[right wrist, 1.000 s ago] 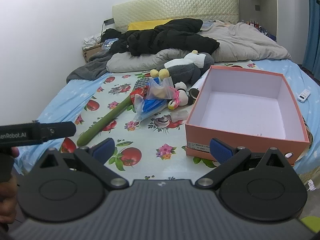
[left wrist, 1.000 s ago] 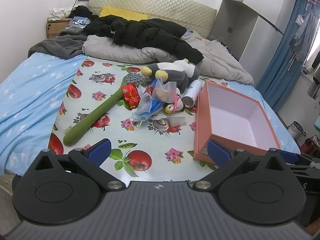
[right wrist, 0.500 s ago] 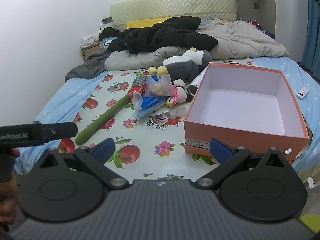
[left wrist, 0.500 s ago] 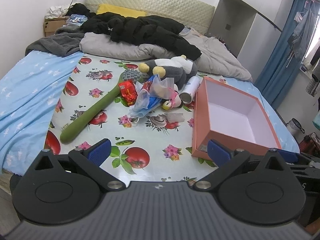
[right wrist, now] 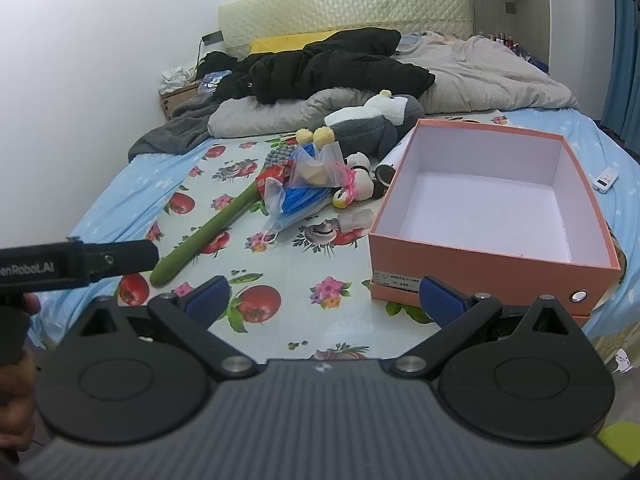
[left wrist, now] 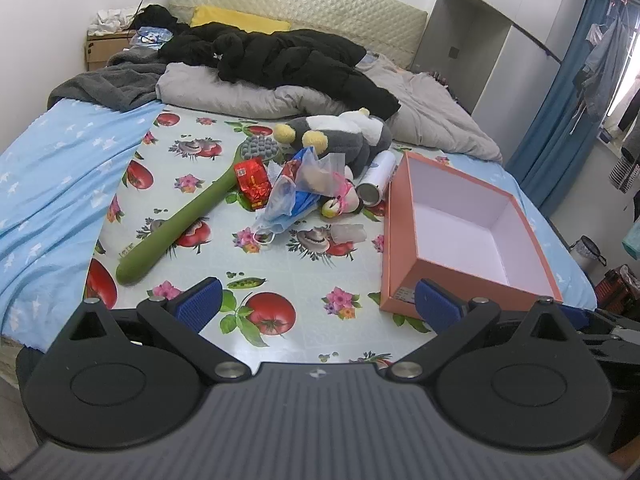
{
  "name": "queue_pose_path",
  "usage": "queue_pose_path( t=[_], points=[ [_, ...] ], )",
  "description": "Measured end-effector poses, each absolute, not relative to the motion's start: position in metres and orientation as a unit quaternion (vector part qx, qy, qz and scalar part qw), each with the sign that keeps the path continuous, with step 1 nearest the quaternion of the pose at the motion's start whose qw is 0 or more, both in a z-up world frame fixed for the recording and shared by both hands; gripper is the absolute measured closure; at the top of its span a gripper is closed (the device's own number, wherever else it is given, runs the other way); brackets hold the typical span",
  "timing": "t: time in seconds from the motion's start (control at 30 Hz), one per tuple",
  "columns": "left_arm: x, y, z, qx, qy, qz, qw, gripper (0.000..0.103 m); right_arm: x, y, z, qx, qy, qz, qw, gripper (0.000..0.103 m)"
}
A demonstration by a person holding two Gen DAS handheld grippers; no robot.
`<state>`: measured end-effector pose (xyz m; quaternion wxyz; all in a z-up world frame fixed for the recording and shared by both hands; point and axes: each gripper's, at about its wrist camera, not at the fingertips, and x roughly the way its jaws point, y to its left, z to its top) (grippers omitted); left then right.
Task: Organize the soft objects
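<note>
Both the left gripper (left wrist: pixel 316 302) and the right gripper (right wrist: pixel 322 294) hover over the bed's near edge, jaws spread and holding nothing. The grey plush toy (left wrist: pixel 344 136) lies mid-bed against the grey duvet (left wrist: pixel 248 94), beside a cluttered pile with a plastic bag (left wrist: pixel 316 168). The empty orange box (right wrist: pixel 492 256) sits toward the bed's right edge.

The plastic bag (left wrist: pixel 316 168) hides the small plush (left wrist: pixel 340 202) partly; the box label (right wrist: pixel 400 280) print is unreadable.
</note>
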<state>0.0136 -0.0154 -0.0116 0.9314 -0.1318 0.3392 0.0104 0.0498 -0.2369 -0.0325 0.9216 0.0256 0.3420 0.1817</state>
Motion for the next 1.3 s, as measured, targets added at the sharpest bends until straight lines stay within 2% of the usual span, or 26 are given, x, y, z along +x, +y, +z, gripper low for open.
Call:
queue_pose_path(
  t=[1.3],
  points=[
    [0.039,-0.013,-0.030,-0.125,0.359,0.004,0.925,0.000,0.069,-0.231,-0.055,0.042,0.370,0.170,0.912,0.000]
  ],
)
